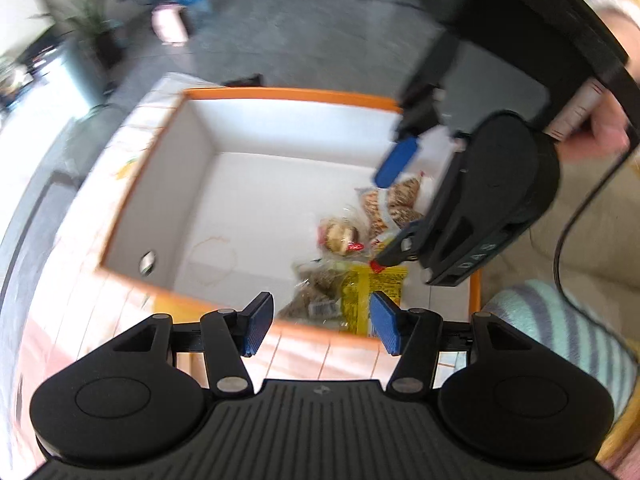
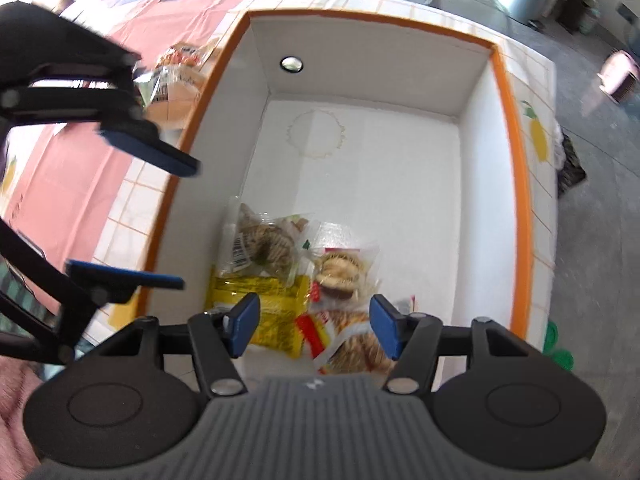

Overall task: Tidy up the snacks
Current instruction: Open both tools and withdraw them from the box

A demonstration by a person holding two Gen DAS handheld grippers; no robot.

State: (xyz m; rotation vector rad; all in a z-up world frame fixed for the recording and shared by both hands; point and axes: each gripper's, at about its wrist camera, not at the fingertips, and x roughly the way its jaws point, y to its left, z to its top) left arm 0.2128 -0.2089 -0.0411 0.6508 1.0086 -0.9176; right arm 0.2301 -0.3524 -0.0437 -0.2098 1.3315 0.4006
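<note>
Left gripper (image 1: 322, 322) hangs half open and empty over the near rim of the orange-edged box (image 1: 280, 94) on the desk (image 2: 132, 208). Snack packets (image 2: 304, 280) lie in the box's corner. Right gripper (image 2: 314, 328) is likewise parted, holding nothing.

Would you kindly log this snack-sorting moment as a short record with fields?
container: white box with orange rim on a tiled tablecloth
inside box: yellow packet and three clear-wrapped pastries, grouped in one corner
outside box: wrapped snack on the cloth
left claw: open, empty, above the box edge
right claw: open, empty, over the packets
</note>
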